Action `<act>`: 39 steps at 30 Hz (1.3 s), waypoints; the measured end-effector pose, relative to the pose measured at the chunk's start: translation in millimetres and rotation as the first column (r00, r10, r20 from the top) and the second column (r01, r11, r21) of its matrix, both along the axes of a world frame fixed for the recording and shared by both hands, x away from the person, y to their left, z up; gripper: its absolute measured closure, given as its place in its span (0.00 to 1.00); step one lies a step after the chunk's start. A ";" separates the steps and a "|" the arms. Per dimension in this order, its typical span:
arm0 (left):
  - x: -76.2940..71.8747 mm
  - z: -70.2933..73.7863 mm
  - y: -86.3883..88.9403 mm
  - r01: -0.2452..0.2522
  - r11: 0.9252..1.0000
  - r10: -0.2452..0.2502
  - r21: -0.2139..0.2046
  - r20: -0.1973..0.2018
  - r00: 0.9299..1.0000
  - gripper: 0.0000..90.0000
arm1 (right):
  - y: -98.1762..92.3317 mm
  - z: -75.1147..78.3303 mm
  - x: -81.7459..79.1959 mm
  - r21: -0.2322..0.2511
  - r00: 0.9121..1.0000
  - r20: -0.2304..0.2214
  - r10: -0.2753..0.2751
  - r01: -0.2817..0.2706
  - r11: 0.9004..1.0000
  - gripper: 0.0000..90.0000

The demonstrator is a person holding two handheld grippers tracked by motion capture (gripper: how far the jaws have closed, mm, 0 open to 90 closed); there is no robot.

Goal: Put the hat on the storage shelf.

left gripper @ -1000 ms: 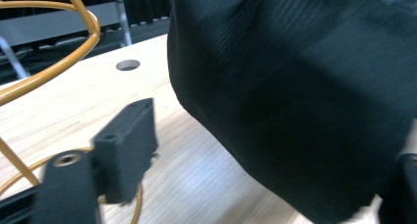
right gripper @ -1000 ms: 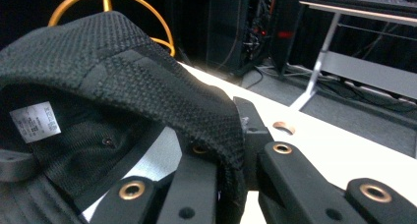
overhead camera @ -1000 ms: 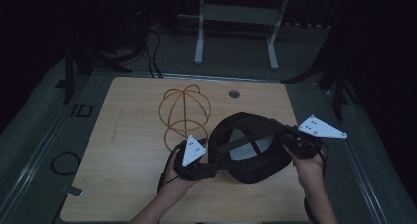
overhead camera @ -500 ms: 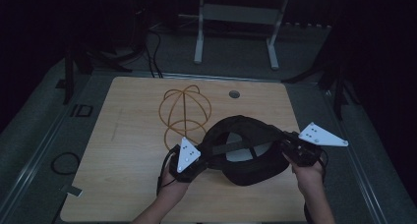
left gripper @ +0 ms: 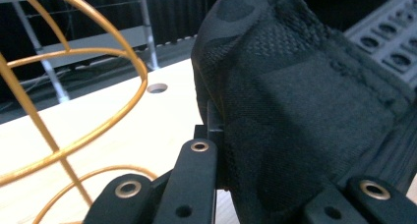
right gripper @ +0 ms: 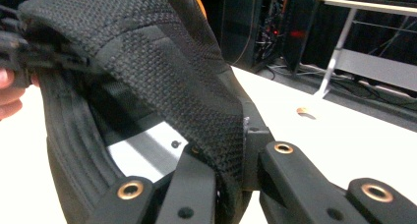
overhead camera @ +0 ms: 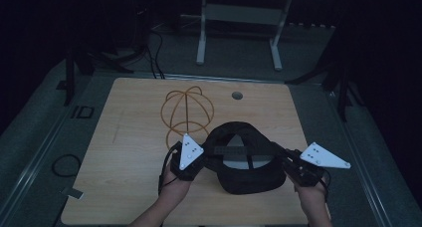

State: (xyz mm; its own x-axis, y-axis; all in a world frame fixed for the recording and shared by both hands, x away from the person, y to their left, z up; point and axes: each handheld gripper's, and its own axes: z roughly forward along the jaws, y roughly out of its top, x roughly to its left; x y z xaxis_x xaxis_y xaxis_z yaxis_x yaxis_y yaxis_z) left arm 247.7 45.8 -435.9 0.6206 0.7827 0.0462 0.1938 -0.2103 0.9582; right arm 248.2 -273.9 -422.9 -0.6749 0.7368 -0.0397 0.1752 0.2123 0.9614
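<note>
The left gripper point(overhead camera: 201, 160) is clamped on the left edge of a black cap point(overhead camera: 244, 160), its jaws having just been closing, and in the left gripper view the black fabric point(left gripper: 295, 101) sits pinched between them. The right gripper point(overhead camera: 286, 162) is clamped on the opposite edge of the cap, and the right gripper view shows the woven cloth point(right gripper: 162, 62) squeezed between its two jaws. The cap lies upside down with its hollow facing up, at the near middle of the wooden table point(overhead camera: 129, 152), stretched between the two grippers. Inside the hollow a pale patch point(overhead camera: 238, 159) shows, crossed by a dark strap; the same pale lining point(right gripper: 142, 155) appears in the right gripper view, but nothing readable can be made out on it. Whether the cap rests on the table or hangs just above it cannot be told, since the scene is very dim. Just behind the cap stands a golden wire stand point(overhead camera: 188, 110) shaped like a round cage; its lower ring is partly hidden by the left gripper's grey plate, and in the left gripper view its hoops point(left gripper: 74, 86) are cut off at the left edge. A small round hole point(overhead camera: 237, 95) sits in the table near its far edge. Both of the person's hands are cut off at the bottom of the high view. The floor beyond the table is mostly lost in darkness, with a light-coloured frame point(overhead camera: 239, 18) faintly visible.
</note>
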 end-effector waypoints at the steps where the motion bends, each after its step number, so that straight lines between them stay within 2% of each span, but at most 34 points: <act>1: 0.0 0.0 0.0 0.000 1.000 0.000 0.000 0.000 1.000 0.98 | 0.0 0.0 0.0 0.000 1.000 0.000 0.000 0.000 1.000 0.96; 2: 0.0 0.0 0.0 0.000 1.000 0.000 0.000 0.000 1.000 0.98 | -1.3 -1.9 -1.4 0.013 1.000 -0.005 0.001 -0.001 1.000 0.96; 3: -2.4 6.4 -3.1 0.006 1.000 -0.006 0.010 0.026 1.000 0.98 | -3.8 -6.9 -5.3 0.033 1.000 -0.015 -0.001 0.001 0.999 0.94; 4: -2.8 9.1 -4.0 0.011 1.000 -0.011 0.007 0.030 0.999 0.98 | -4.8 -8.6 -6.6 0.047 1.000 -0.029 0.005 -0.003 0.999 0.92; 7: -3.6 16.9 -6.2 0.029 1.000 -0.028 -0.012 0.033 0.999 0.98 | -6.0 -11.4 -10.7 0.052 1.000 -0.030 0.004 -0.002 0.999 0.89; 8: -3.2 22.8 -8.6 0.036 0.999 -0.035 -0.008 0.043 0.998 0.98 | -7.7 -12.0 -13.3 0.070 0.999 -0.044 0.019 -0.016 0.997 0.83; 9: -3.2 22.8 -8.6 0.036 0.999 -0.035 -0.008 0.043 0.998 0.98 | -7.7 -12.0 -13.3 0.070 0.999 -0.044 0.019 -0.016 0.997 0.83; 10: -2.1 29.0 -10.1 0.046 0.999 -0.046 -0.017 0.049 0.998 0.98 | -8.3 -12.1 -15.6 0.069 0.999 -0.042 0.016 -0.013 0.998 0.77; 11: -2.1 29.0 -10.1 0.046 0.999 -0.046 -0.017 0.049 0.998 0.98 | -8.3 -12.1 -15.6 0.069 0.999 -0.042 0.016 -0.013 0.998 0.77; 12: -2.6 36.0 -12.5 0.057 0.998 -0.055 -0.018 0.070 0.996 0.99 | -8.8 -12.0 -16.9 0.070 0.997 -0.053 0.049 -0.045 0.997 0.70; 13: -2.6 36.0 -12.5 0.057 0.998 -0.055 -0.018 0.070 0.996 0.99 | -8.8 -12.0 -16.9 0.070 0.997 -0.053 0.049 -0.045 0.997 0.70; 14: -3.5 43.8 -14.6 0.069 0.998 -0.068 -0.013 0.089 0.994 0.99 | -8.8 -12.7 -19.0 0.071 0.995 -0.064 0.073 -0.069 0.995 0.60; 16: -4.7 50.7 -16.9 0.076 0.997 -0.074 -0.017 0.099 0.992 0.99 | -9.4 -13.8 -22.0 0.076 0.992 -0.068 0.105 -0.100 0.992 0.54; 17: -4.7 50.7 -16.9 0.076 0.997 -0.074 -0.017 0.099 0.992 0.99 | -9.4 -13.8 -22.0 0.076 0.992 -0.068 0.105 -0.100 0.992 0.54; 18: -5.4 53.4 -18.3 0.078 0.997 -0.076 -0.013 0.112 0.991 0.99 | -10.3 -15.1 -24.7 0.079 0.988 -0.075 0.139 -0.133 0.988 0.49; 19: -6.5 55.4 -19.8 0.075 0.997 -0.073 -0.009 0.123 0.990 0.99 | -10.3 -15.1 -24.7 0.079 0.988 -0.075 0.139 -0.133 0.988 0.49; 20: -6.7 57.3 -20.8 0.080 0.997 -0.079 -0.008 0.123 0.989 0.99 | -11.9 -17.4 -28.1 0.085 0.983 -0.074 0.169 -0.163 0.983 0.43; 21: -7.1 58.7 -21.3 0.081 0.997 -0.080 -0.005 0.127 0.989 0.99 | -11.9 -17.4 -28.1 0.085 0.983 -0.074 0.169 -0.163 0.983 0.43; 22: -7.6 59.6 -21.8 0.081 0.997 -0.080 -0.004 0.132 0.988 0.99 | -13.4 -20.2 -30.8 0.074 0.976 -0.093 0.195 -0.188 0.979 0.39; 23: -7.7 60.5 -21.2 0.087 0.996 -0.086 -0.008 0.126 0.988 0.99 | -13.4 -20.2 -30.8 0.074 0.976 -0.093 0.195 -0.188 0.979 0.39; 24: -9.8 61.0 -18.4 0.100 0.995 -0.095 -0.029 0.121 0.988 0.99 | -15.7 -24.0 -34.9 0.073 0.968 -0.102 0.230 -0.223 0.972 0.35; 25: -9.8 61.0 -18.4 0.100 0.995 -0.095 -0.029 0.121 0.988 0.98 | -15.7 -24.0 -34.9 0.073 0.968 -0.102 0.230 -0.223 0.972 0.35; 26: -13.4 59.9 -15.9 0.107 0.994 -0.102 -0.031 0.133 0.986 0.98 | -18.9 -28.3 -39.5 0.069 0.957 -0.107 0.269 -0.263 0.962 0.32; 28: -15.4 59.3 -14.5 0.113 0.993 -0.108 -0.025 0.142 0.984 0.99 | -20.9 -30.2 -41.3 0.066 0.954 -0.110 0.280 -0.274 0.959 0.32; 30: -18.9 57.0 -9.1 0.133 0.991 -0.127 -0.027 0.155 0.980 0.98 | -30.2 -30.4 -46.1 0.054 0.941 -0.099 0.324 -0.320 0.946 0.33; 31: -18.9 57.0 -9.1 0.133 0.991 -0.127 -0.027 0.155 0.980 0.98 | -30.2 -30.4 -46.1 0.054 0.941 -0.099 0.324 -0.320 0.946 0.33; 32: -19.8 55.0 -4.8 0.134 0.991 -0.130 -0.020 0.161 0.978 0.98 | -38.0 -24.6 -49.8 0.058 0.927 -0.084 0.366 -0.362 0.930 0.36; 33: -19.8 55.0 -4.8 0.134 0.991 -0.130 -0.020 0.161 0.978 0.98 | -38.0 -24.6 -49.8 0.058 0.927 -0.084 0.366 -0.362 0.930 0.36; 34: -18.9 53.9 -2.0 0.152 0.988 -0.146 -0.028 0.157 0.977 0.98 | -45.5 -15.8 -52.6 0.066 0.920 -0.049 0.390 -0.386 0.920 0.39; 35: -18.1 52.2 0.8 0.177 0.983 -0.169 -0.041 0.161 0.972 0.98 | -45.5 -15.8 -52.6 0.066 0.920 -0.049 0.390 -0.386 0.920 0.39; 36: -16.9 49.3 5.7 0.245 0.968 -0.234 -0.048 0.169 0.957 0.98 | -53.0 -6.0 -53.6 0.082 0.922 -0.009 0.388 -0.386 0.919 0.43; 37: -16.9 49.3 5.7 0.245 0.968 -0.234 -0.048 0.169 0.957 0.98 | -53.0 -6.0 -53.6 0.082 0.922 -0.009 0.388 -0.386 0.919 0.43; 38: -16.8 47.9 8.0 0.284 0.957 -0.271 -0.053 0.176 0.946 0.98 | -56.2 -1.6 -52.8 0.076 0.927 0.016 0.376 -0.376 0.923 0.45; 39: -16.3 46.5 10.7 0.342 0.937 -0.325 -0.066 0.183 0.928 0.98 | -58.9 2.1 -51.0 0.070 0.931 0.029 0.364 -0.365 0.928 0.45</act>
State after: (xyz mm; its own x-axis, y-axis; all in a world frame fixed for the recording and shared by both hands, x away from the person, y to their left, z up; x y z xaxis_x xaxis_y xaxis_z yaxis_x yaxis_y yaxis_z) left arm 231.5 56.5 -389.4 0.8363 0.5377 0.1068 -0.0354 -0.1414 0.9893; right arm 197.2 -332.7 -420.8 -0.8974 0.4411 -0.0081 0.0838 0.1884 0.9785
